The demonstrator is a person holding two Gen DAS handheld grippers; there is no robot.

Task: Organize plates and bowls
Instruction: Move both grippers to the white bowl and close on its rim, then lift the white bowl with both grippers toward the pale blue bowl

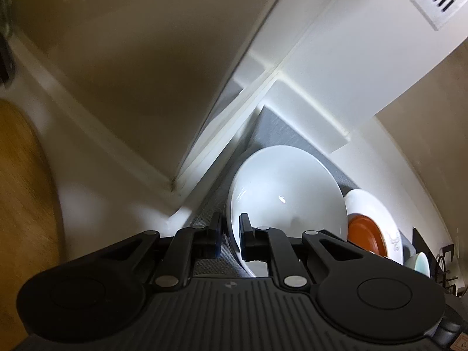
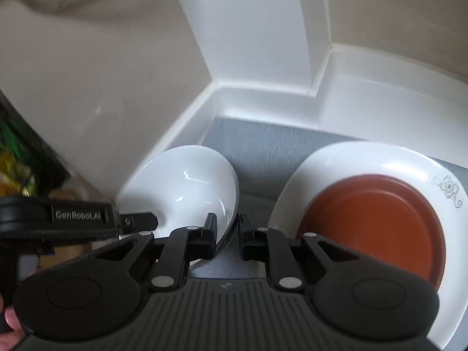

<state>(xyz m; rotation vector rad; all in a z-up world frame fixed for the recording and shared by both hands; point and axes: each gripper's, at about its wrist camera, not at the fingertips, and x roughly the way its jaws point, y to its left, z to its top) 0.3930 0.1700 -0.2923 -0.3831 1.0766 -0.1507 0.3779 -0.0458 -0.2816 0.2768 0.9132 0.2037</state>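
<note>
Both grippers pinch opposite rims of one white bowl, fingers nearly together.

Left wrist view: the left gripper (image 1: 229,226) clamps the near rim of the white bowl (image 1: 283,187), which is tilted on a grey mat (image 1: 280,128) beside a white plate (image 1: 377,204) carrying a brown dish (image 1: 365,231). Right wrist view: the right gripper (image 2: 226,229) straddles the bowl's right rim, its left finger (image 2: 209,234) inside the bowl; whether the outer pad touches cannot be told. White walls (image 2: 248,99) hem in the mat.

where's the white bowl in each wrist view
Left wrist: white bowl lower centre-right, rim between the left gripper fingers.
Right wrist: white bowl lower centre-left, rim between the right gripper fingers.
Shared landmark: brown dish on a white plate, right of the bowl.
</note>
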